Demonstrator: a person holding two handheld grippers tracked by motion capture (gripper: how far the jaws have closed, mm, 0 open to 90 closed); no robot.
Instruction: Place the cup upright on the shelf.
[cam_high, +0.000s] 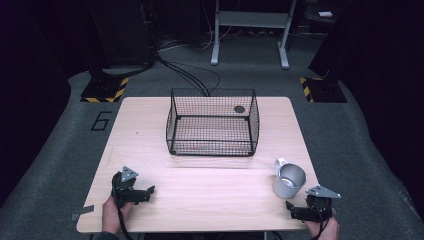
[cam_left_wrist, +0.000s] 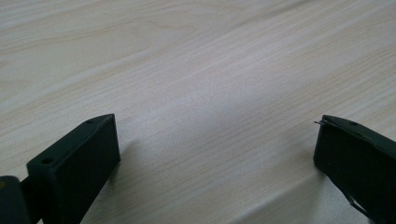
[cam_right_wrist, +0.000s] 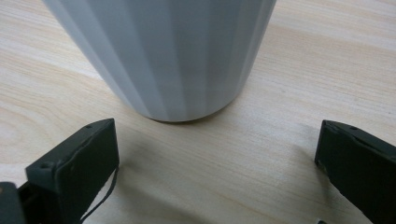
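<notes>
A black wire basket (cam_high: 212, 127) stands on the wooden table (cam_high: 200, 190), at the middle towards the back. A pale ribbed mug (cam_high: 289, 180) stands upright near the front right corner, handle pointing away from me. My right gripper (cam_high: 296, 211) rests just in front of the mug, jaws wide apart. In the right gripper view the mug (cam_right_wrist: 163, 51) stands just beyond the open right gripper (cam_right_wrist: 217, 144), not between the jaws. My left gripper (cam_high: 146, 193) lies at the front left, apart from everything. The left gripper (cam_left_wrist: 217, 140) is open over bare wood (cam_left_wrist: 196, 70).
A small dark round spot (cam_high: 239, 109) shows through the basket's back right corner. Black cables (cam_high: 190, 75) run across the grey floor behind the table. Two stand bases with yellow-black tape (cam_high: 105, 90) (cam_high: 322, 89) flank the far corners. A white frame (cam_high: 250, 30) stands farther back.
</notes>
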